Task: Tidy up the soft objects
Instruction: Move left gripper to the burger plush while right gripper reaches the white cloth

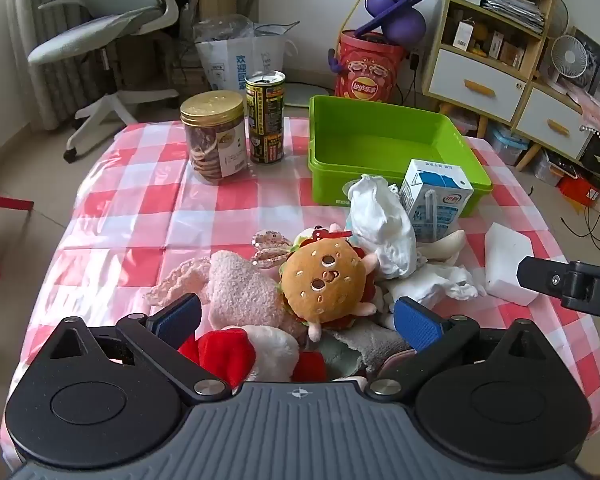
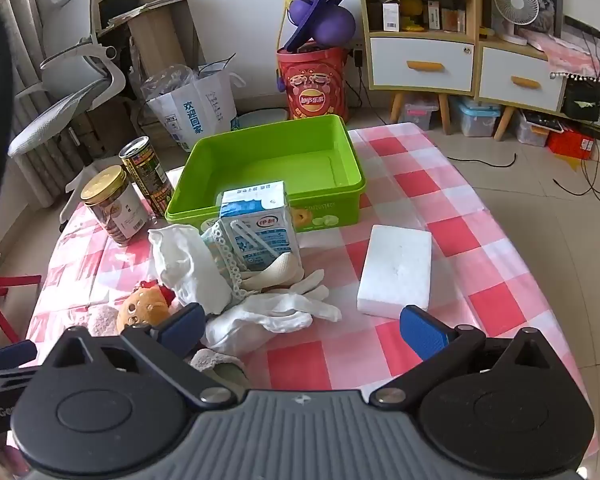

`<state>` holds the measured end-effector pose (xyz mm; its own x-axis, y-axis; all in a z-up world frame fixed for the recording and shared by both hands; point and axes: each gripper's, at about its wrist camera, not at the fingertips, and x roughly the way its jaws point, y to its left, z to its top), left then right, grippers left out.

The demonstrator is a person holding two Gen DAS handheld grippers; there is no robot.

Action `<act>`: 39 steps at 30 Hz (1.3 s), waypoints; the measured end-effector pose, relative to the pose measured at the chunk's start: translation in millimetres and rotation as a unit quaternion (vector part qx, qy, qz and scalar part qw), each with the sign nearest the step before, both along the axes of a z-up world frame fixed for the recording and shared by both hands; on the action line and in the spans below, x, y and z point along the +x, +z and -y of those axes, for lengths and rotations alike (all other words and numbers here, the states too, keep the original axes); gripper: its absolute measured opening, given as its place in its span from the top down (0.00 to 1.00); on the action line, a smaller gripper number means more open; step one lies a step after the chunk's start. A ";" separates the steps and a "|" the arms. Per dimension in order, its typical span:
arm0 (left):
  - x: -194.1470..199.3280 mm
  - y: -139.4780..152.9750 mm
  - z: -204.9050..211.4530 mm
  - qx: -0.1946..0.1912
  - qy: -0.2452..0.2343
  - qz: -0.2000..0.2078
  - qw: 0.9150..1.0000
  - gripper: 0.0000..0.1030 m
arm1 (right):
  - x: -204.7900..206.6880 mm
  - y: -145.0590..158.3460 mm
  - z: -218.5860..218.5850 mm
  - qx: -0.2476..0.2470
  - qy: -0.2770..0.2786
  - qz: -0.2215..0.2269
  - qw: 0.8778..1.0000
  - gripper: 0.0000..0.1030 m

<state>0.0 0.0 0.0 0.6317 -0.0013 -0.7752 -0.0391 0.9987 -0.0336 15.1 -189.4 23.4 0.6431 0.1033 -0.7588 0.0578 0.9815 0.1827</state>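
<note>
The burger plush [image 1: 326, 282] lies in the soft pile on the tabletop [image 1: 140, 216], between the left tool's [image 1: 296, 316] spread fingers. Right tool [image 2: 302, 328], also apart, hovers over white gloves [image 2: 276, 312]. Green bin [image 1: 380, 140] behind.

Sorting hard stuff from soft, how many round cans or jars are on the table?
2: a gold-lidded cookie jar and a drink can just right of it, both upright left of the green bin. Nothing suggests more hidden.

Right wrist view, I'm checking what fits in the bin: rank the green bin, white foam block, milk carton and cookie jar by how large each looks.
1. green bin
2. white foam block; it is nearest the camera, so unsure against the carton
3. milk carton
4. cookie jar
</note>
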 end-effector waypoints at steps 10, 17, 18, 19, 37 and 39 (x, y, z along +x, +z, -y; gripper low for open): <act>2.2 -0.9 -0.1 0.010 -0.003 0.001 1.000 0.05 | 0.8 -1.6 1.1 0.007 0.001 -0.005 1.000 0.21; 0.5 -1.9 -2.9 0.008 0.002 0.002 1.000 0.05 | 1.5 -2.8 -1.0 0.006 0.001 -0.007 1.000 0.21; 0.3 -1.7 -2.8 0.008 0.002 0.003 1.000 0.05 | 1.2 -2.8 -1.5 0.005 0.002 -0.007 1.000 0.21; 0.4 -1.6 -3.0 0.008 0.002 0.003 1.000 0.05 | 1.2 -2.8 -1.5 0.005 0.003 -0.007 1.000 0.21; 0.9 -1.5 -9.9 0.001 0.008 0.010 1.000 0.05 | 4.6 -1.7 -5.4 0.019 0.008 -0.012 1.000 0.21; 0.7 -0.7 -11.1 0.001 0.008 0.012 1.000 0.05 | 4.4 -1.9 -7.1 0.017 0.011 -0.012 1.000 0.21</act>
<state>0.8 11.1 -0.7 0.6507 0.0104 -0.7593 -0.0540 0.9980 -0.0327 19.5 -182.3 21.5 0.6226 0.1432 -0.7694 0.0415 0.9757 0.2152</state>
